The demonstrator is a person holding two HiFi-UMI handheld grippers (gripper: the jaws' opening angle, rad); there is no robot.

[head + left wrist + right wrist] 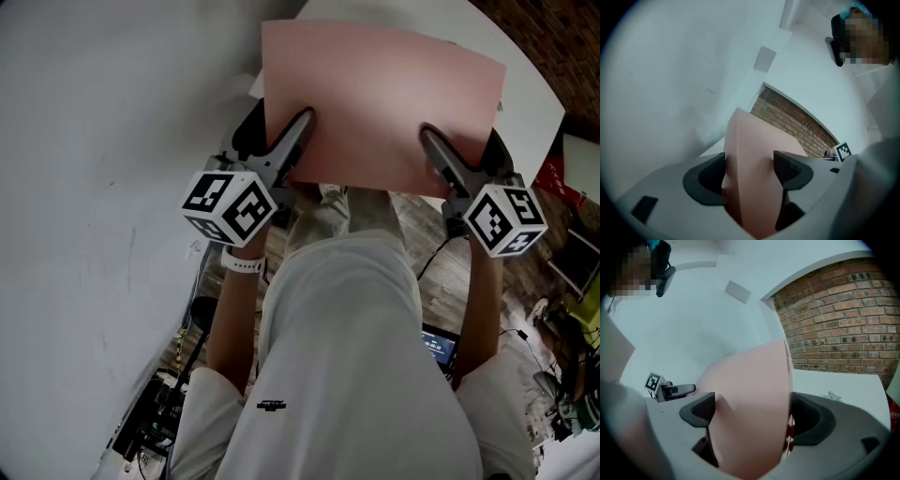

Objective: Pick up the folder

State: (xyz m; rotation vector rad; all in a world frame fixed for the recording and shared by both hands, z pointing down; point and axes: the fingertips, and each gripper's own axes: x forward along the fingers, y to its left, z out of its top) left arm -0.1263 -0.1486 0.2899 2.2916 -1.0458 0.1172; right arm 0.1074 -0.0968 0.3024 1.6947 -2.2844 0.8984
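A white wall (94, 187) is filling the left of the head view, and below it a tangle of dark gear and cables (155, 408) is lying on the floor beside the person's leg. The left gripper (298, 131) is pinching the near edge of the pink folder (375, 94), its jaws pressing on both faces of the sheet, and a white watch (244, 263) is sitting on the wrist behind it. The folder is hanging between the two grippers in front of the person's white-clad body, covering much of the white desk (534, 103) beyond. The right gripper (433, 141) is clamping the same near edge further right, its jaws closed on the pink sheet. Below it a small lit screen (439, 347) is showing beside the forearm, and a brick wall (562, 47) is running along the far right. The folder is hiding the middle of the desk, and whether its far edge is touching the desk cannot be told.
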